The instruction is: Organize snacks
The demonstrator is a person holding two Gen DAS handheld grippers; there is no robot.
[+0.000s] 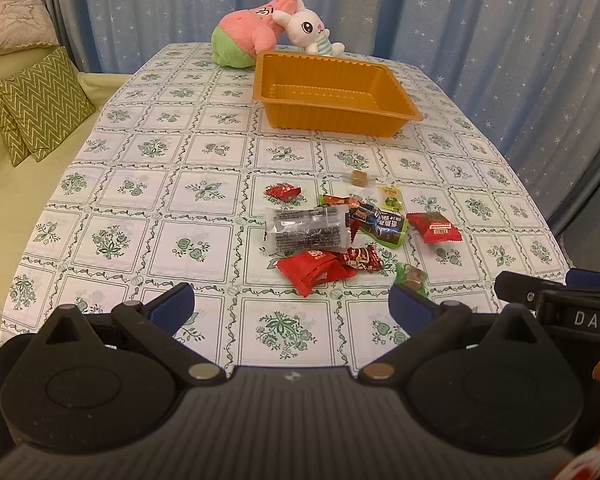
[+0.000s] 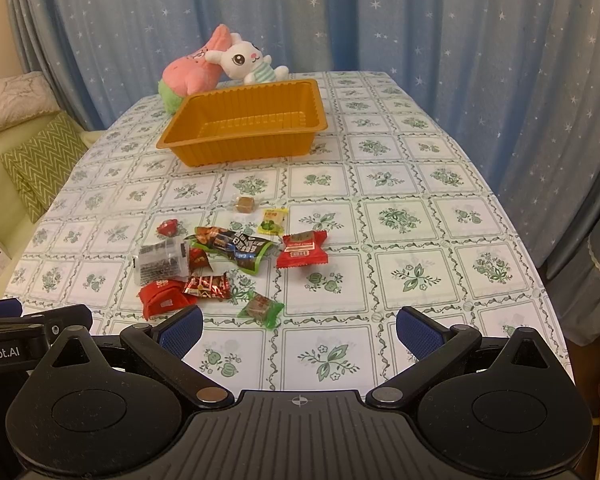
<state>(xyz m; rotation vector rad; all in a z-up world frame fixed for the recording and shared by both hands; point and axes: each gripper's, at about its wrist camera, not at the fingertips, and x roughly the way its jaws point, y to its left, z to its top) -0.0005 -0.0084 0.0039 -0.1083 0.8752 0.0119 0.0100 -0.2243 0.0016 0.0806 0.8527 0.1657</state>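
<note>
Here, both claws, left (image 1: 291, 306) and right (image 2: 299, 330), gape wide and grip nothing above a flower-print tablecloth (image 1: 204, 152). Just ahead of their blue ribbed pads lie roughly eleven crinkly foil and clear-plastic snacks (image 2: 236, 264), some overlapping. Farther ahead sits one ridged, rectangular orange plastic tray (image 2: 244, 120), with two plush toys (image 2: 220, 64) behind it.

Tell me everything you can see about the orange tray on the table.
The orange tray is rectangular, of thin, glossy plastic with ribbed walls and a flat flared rim. It stands upright and empty on the far part of the patterned tablecloth, beyond the snack pile. The pink plush toy lies right behind it; whether they touch is unclear.
</note>
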